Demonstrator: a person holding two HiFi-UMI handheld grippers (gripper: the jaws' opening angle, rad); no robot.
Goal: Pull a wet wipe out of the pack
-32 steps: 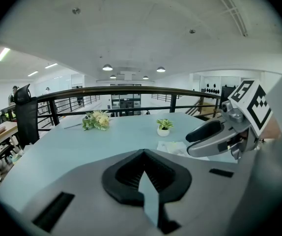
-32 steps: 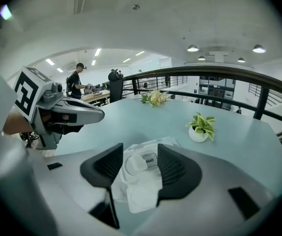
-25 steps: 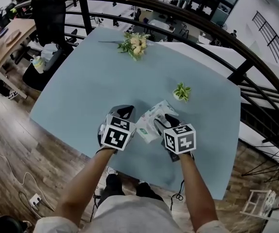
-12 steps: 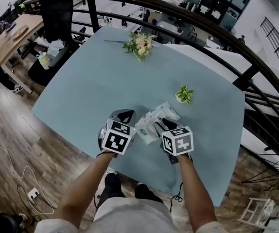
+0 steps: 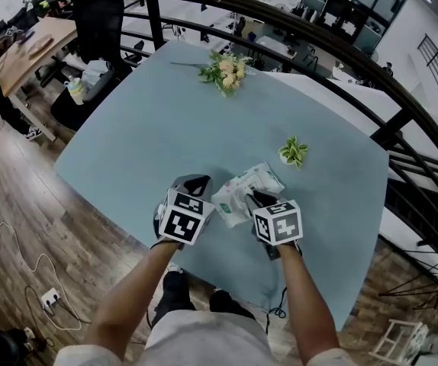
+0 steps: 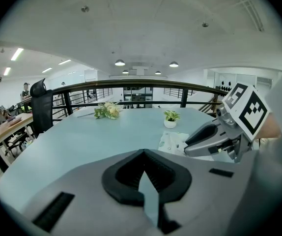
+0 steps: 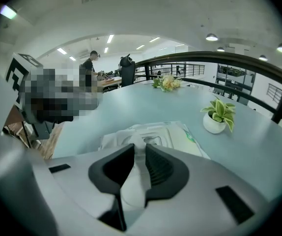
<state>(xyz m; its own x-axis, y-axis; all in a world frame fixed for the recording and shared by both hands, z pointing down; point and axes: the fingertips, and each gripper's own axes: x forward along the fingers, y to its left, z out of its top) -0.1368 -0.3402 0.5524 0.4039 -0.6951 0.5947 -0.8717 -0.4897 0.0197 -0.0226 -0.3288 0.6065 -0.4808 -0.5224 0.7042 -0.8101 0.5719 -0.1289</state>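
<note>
The white and green wet wipe pack [image 5: 242, 187] lies on the pale blue table [image 5: 143, 128], near its front edge. My right gripper [image 5: 254, 199] reaches down onto the pack's near end. Its jaws have just been closing, and in the right gripper view a tuft of white wipe [image 7: 133, 183] is pinched between the pads of the right gripper [image 7: 140, 149], above the pack [image 7: 175, 136]. My left gripper [image 5: 194, 181] rests just left of the pack, shut with nothing in it. In the left gripper view the left gripper [image 6: 143, 154] points past the pack [image 6: 172, 142].
A small potted plant [image 5: 293, 152] stands just beyond the pack. A flower bouquet [image 5: 225, 71] lies at the table's far edge. A dark railing [image 5: 341, 52] curves round the table's far side. A person stands by a wooden desk [image 5: 28, 48] at far left.
My right gripper has sunk slightly onto the pack and its jaws have closed in on the wipe. My left gripper has stayed where it was.
</note>
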